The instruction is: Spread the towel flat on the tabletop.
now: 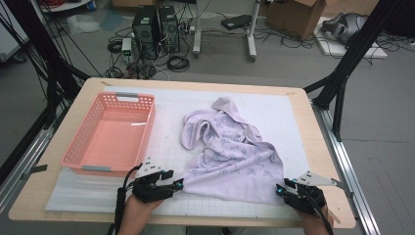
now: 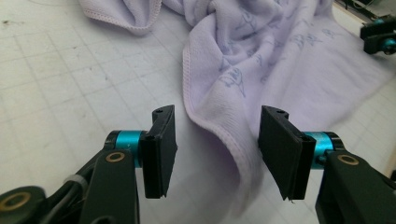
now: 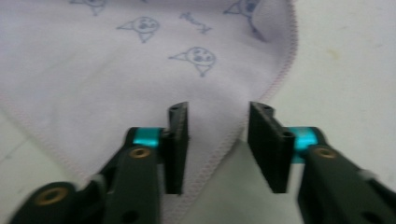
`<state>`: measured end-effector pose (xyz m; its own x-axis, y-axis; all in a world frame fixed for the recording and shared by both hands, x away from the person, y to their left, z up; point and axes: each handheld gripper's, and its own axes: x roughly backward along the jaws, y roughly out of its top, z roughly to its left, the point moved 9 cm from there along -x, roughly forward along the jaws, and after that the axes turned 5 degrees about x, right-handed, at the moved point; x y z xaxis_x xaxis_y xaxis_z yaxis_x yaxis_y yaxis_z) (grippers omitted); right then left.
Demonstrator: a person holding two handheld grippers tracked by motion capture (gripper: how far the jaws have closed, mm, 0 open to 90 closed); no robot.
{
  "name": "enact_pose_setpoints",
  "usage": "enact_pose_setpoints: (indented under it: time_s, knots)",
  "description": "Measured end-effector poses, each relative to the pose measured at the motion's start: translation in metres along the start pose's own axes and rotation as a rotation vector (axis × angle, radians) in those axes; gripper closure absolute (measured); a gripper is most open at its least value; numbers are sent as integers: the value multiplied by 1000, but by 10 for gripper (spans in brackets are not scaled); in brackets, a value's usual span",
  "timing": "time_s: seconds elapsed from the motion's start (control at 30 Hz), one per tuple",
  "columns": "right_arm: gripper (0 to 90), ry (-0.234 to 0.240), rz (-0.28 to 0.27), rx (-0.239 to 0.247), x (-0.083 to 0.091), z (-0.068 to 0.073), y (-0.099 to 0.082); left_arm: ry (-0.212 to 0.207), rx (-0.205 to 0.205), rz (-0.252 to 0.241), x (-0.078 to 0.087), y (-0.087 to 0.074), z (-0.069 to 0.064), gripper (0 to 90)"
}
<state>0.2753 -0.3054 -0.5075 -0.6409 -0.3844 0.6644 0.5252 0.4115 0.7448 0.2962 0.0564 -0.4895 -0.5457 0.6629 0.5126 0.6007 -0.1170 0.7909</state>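
Cables, computer towers and cardboard boxes crowd the floor beyond a wooden table (image 1: 313, 161) covered by a white gridded mat (image 1: 161, 125). On the mat lies a rumpled lilac towel (image 1: 230, 156), its near half spread flat, probably for folding. An empty pink basket (image 1: 78, 156) waits at the left. The left gripper (image 1: 180, 185) straddles the towel's near-left corner, jaws open, hem loose between them. The right gripper (image 1: 280, 190) straddles the near-right corner, jaws apart, not pinching.
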Motion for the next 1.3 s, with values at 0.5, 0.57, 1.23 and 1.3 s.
enact_pose_setpoints:
  time_s: [0.5, 0.57, 1.23, 1.3]
  knots:
    - [603, -26, -34, -48, 32, -19, -27, -10, 19, 12, -16, -6, -11, 452]
    - [564, -35, -48, -47, 36, -19, -27, -7, 21, 25, -17, -9, -12, 452]
    - [877, 106, -1, -27, 49, 15, -38, 14, -9, 48, 25, -41, -37, 850]
    - [878, 121, -6, -34, 55, 18, -39, 5, -11, 46, 36, -46, -40, 849]
